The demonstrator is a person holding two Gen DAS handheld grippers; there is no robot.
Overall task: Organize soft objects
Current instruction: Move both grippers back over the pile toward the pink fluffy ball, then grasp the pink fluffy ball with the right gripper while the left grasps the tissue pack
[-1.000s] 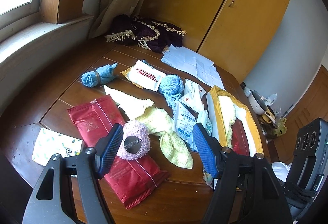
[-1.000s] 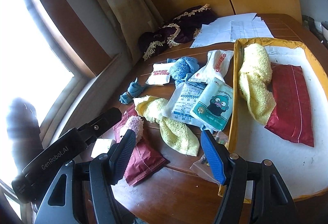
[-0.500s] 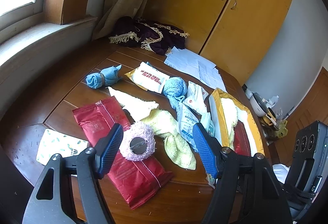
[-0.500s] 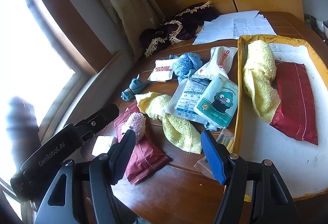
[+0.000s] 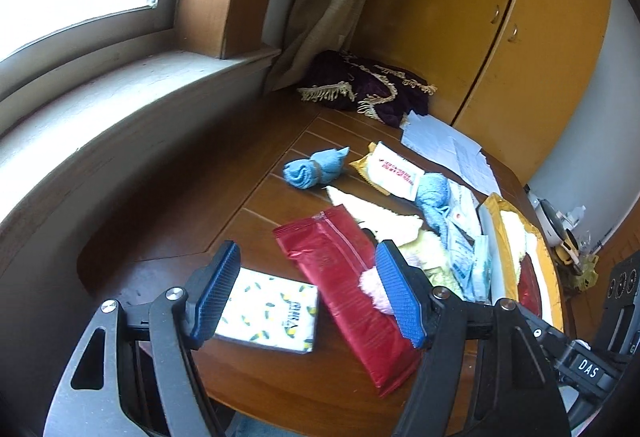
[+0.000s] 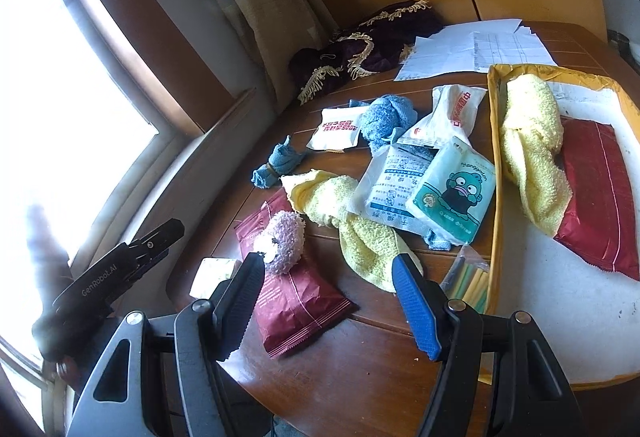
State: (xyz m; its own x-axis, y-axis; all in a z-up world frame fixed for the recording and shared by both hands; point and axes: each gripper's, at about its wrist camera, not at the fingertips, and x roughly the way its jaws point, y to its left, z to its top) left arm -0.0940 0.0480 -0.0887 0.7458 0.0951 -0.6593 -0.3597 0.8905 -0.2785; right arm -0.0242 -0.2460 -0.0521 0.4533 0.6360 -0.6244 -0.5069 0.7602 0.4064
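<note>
Wooden surface (image 6: 360,349), round-edged, strewn with soft goods; yellow-rimmed tray (image 6: 493,165) with white floor at its right side.

Left tongs (image 5: 308,295): blue ribbed pads spread wide, empty, above a lemon-print tissue pack (image 5: 276,313) and a red pouch (image 5: 352,293). Right tongs (image 6: 328,301): likewise spread and empty, over the near edge of the surface.

Left view only: the tissue pack's lemon print in full, flat and rectangular; a cream cloth (image 5: 376,213) lying between the pouch and the blue items; a window sill. The tray shows here only as a narrow sliver.

Right view only: the tray's whole interior, holding one yellow towel (image 6: 528,149), nubbly terry, draped partly over a second red pouch (image 6: 596,197); a teal cartoon-print pack (image 6: 452,197); a clear bag of yellow-green sticks (image 6: 468,281) just beside the tray rim; the other handheld unit's black body at lower left.

Count, both views together:
- Red foil pouches: two, crinkled, glossy; one on the surface, one in the tray.
- Yellow terry towels: two; one in the tray, one (image 6: 352,229) stretched across the surface.
- Blue cloths: two; a rolled, banded one (image 5: 312,171) and a loose fuzzy bundle (image 6: 384,117).
- Pink puff (image 6: 284,241): one, fluffy, round, resting on the surface pouch.
- White printed packets: three, flat plastic, plus the teal pack on top of one.
- Dark fringed cloth (image 5: 360,85): one, heaped at the far edge.
- Paper sheets (image 6: 476,49): a loose stack, number unclear.
</note>
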